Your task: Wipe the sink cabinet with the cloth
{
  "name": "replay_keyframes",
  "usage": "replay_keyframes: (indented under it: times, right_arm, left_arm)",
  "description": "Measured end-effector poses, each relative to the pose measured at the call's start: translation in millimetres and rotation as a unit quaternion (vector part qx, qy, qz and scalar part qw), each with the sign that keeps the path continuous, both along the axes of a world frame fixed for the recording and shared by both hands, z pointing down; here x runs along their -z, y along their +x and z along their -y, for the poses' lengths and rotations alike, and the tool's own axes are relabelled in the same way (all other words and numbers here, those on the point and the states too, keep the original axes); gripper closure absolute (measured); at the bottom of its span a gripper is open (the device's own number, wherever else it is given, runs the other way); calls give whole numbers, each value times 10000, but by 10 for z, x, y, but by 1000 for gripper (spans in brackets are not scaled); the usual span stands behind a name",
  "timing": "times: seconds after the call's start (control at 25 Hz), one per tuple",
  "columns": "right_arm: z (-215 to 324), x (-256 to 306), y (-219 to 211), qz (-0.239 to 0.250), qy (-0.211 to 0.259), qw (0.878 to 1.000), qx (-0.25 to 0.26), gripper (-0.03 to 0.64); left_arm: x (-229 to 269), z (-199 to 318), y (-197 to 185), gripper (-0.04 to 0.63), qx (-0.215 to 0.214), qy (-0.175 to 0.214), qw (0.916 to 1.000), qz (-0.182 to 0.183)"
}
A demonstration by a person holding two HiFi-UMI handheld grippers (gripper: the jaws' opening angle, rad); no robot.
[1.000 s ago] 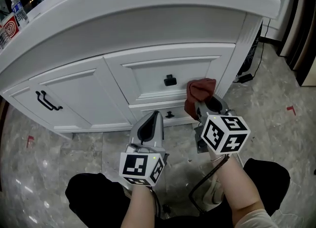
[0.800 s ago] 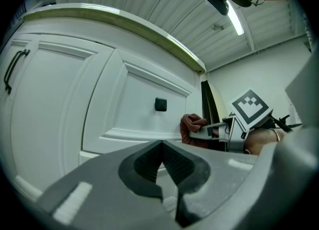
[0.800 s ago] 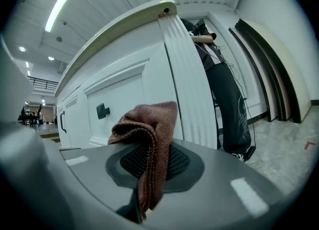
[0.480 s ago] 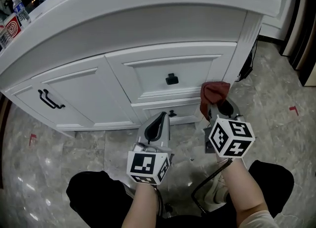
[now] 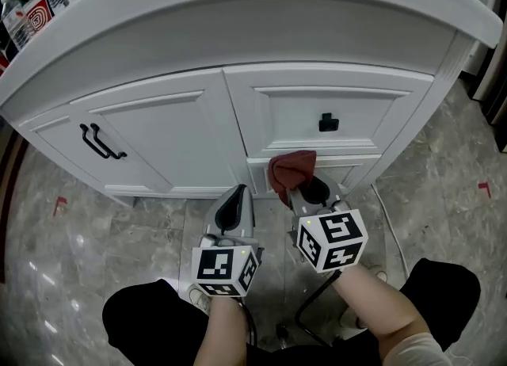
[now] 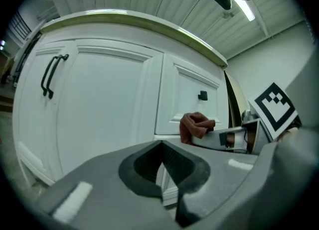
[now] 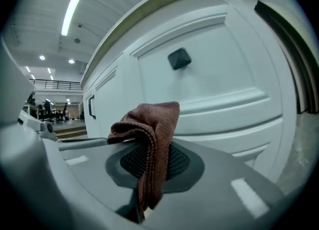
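Right gripper [image 5: 305, 190], jaws clamped on the brown cloth [image 5: 291, 170], holds it at the front of the white sink cabinet [image 5: 238, 63], on the rail just under the upper drawer [image 5: 372, 111]. Wiping appears to be under way. The next stroke likely calls for steady pressure along the panels, skirting the black door handles [image 5: 101, 141] and drawer knob [image 5: 327, 123]. Left gripper [image 5: 234, 202] hangs beside it, closed on nothing. A cable [image 5: 388, 222] trails across the floor nearby.

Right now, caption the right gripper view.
Right tool shut on a brown cloth, facing the white sink cabinet's drawer.
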State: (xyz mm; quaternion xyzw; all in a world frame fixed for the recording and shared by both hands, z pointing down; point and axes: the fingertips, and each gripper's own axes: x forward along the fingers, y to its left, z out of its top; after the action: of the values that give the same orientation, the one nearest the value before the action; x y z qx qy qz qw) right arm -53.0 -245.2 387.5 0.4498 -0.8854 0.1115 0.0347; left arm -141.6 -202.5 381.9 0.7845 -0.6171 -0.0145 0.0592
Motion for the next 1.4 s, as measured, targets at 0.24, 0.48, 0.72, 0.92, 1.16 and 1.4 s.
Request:
replay_keyframes:
  times: [0.24,0.48,0.72,0.92,1.16,1.4]
  right_arm:
    - [-9,-404,-590,-121,-318,9986,411,537]
    - [56,-448,-699,-8,-329,9986,407,537]
    - [73,-495,-511,78,-386,9987,330,537]
    - [134,-560,-251,-94,-311,9994,130,537]
    - [193,-624,79,-61,-503,9987,-95,537]
    - [224,-628,409,181,-735,9964,-393,537]
  left_arm:
    - [-9,-48,-256,595,154,18,9999,-37]
    - [-71,-33,-209,595,-35,-22,9999,110]
    - [-63,3,-85,595,-148,37,9998,83]
    - [-133,43,133,595,-337,-20,9994,120]
    - [-127,100,340,595,-462,-11,9989,91]
    - [-114,148,554,595,-602,-13,9981,85]
